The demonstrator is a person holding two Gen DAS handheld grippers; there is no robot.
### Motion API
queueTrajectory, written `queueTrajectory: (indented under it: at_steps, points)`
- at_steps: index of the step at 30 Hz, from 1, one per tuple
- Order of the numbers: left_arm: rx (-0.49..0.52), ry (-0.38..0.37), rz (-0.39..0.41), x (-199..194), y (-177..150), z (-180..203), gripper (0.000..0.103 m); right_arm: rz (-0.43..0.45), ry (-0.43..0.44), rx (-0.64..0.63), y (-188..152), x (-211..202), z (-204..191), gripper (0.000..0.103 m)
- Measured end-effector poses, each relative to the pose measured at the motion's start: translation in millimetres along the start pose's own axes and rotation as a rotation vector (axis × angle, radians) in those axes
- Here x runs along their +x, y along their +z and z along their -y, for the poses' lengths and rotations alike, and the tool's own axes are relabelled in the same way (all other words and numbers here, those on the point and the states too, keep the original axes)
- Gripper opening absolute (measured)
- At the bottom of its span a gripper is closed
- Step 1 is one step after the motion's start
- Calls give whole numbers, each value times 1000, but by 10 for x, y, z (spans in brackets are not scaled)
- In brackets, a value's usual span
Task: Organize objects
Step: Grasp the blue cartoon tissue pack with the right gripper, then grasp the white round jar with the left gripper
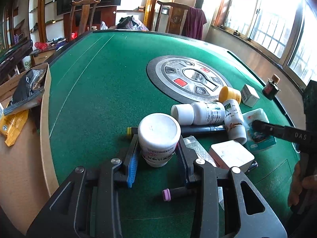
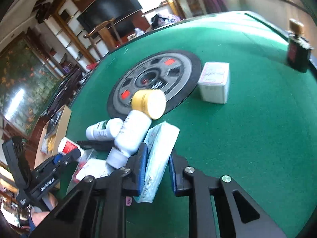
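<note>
The left hand-held gripper (image 1: 157,152) is clamped on an upright white jar (image 1: 159,138); the right hand-held gripper (image 2: 157,170) is clamped on a tissue pack (image 2: 158,158). Both stand near the worktop's (image 1: 99,79) near edge, beside toppled white bottles (image 1: 200,113).

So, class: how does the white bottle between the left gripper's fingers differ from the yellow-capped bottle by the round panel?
The white bottle stands upright; the yellow-capped bottle lies on its side. The first has a white cap, the second a yellow one. The first stands apart from the pile; the second rests against other bottles. Both have white bodies with printed labels.
</note>
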State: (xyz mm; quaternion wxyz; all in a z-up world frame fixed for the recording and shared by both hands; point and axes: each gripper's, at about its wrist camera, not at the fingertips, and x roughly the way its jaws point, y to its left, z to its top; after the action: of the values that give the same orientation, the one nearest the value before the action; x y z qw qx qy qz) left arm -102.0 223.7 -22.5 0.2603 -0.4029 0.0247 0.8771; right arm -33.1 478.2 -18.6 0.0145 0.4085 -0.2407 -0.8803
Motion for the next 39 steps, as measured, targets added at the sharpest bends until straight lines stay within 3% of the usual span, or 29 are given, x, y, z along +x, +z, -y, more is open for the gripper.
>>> queueTrajectory:
  at_steps: [4, 8, 22, 27, 35, 39]
  points:
    - [3, -1, -5, 8, -1, 4, 35, 27, -53, -124, -45, 26, -226, 15]
    - [-13, -5, -26, 44, -6, -35, 35, 25, -98, -157, -75, 71, -287, 15]
    - [-15, -19, -22, 22, -16, -56, 34, 43, -61, -162, -89, 61, -341, 14]
    - [-24, -25, -4, -12, -8, -78, 34, 122, -119, -207, -84, -93, -414, 9]
    - [-42, -18, 47, -107, 3, -124, 34, 250, -70, -191, -29, -351, -401, 9]
    - [-37, -11, 78, -167, 0, -111, 34, 256, -65, -201, -14, -362, -426, 9]
